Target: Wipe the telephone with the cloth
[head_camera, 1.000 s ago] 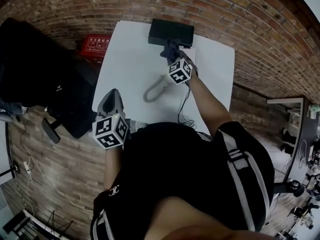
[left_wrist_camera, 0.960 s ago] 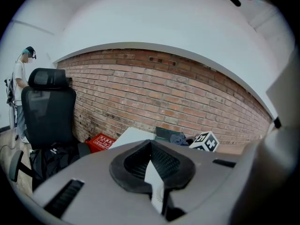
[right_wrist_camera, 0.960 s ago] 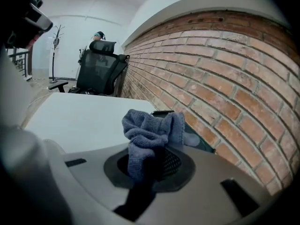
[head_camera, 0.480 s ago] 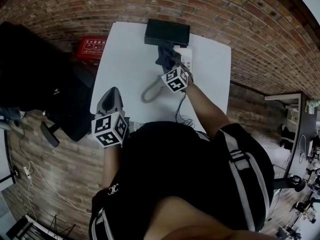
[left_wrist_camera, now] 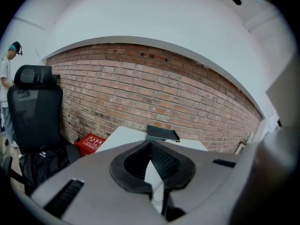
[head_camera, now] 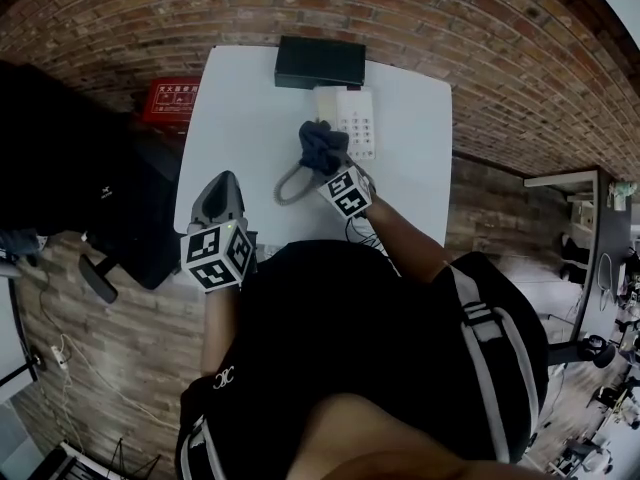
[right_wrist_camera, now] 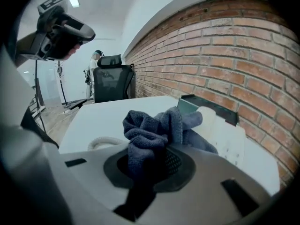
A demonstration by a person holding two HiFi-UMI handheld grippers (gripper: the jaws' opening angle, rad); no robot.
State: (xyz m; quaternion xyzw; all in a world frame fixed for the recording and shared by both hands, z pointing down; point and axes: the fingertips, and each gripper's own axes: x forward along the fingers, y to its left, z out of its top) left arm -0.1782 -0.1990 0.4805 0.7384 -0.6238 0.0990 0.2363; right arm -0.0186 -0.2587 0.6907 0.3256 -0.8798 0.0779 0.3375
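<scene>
A white telephone [head_camera: 350, 120] lies on the white table [head_camera: 240, 118], its keypad showing. Its pale handset [head_camera: 290, 182] lies off the cradle at the near left, a cord trailing toward the table's front edge. My right gripper [head_camera: 331, 164] is shut on a bunched dark blue cloth [head_camera: 322, 145], which sits over the phone's near left corner, beside the handset. In the right gripper view the cloth [right_wrist_camera: 157, 128] bulges out of the gripper [right_wrist_camera: 151, 159], with the phone [right_wrist_camera: 226, 134] behind it. My left gripper [head_camera: 221, 186] hovers at the table's near left, shut and empty [left_wrist_camera: 150, 146].
A black flat box [head_camera: 320, 62] lies at the table's far edge against the brick wall. A red box [head_camera: 172, 102] sits on the floor to the left. A black office chair [head_camera: 95, 183] stands beside it. A person [left_wrist_camera: 6, 78] stands far off to the left.
My right gripper has drawn the cloth back toward me, from the phone's far end near the black box to its near end by the handset. The left gripper has stayed put.
</scene>
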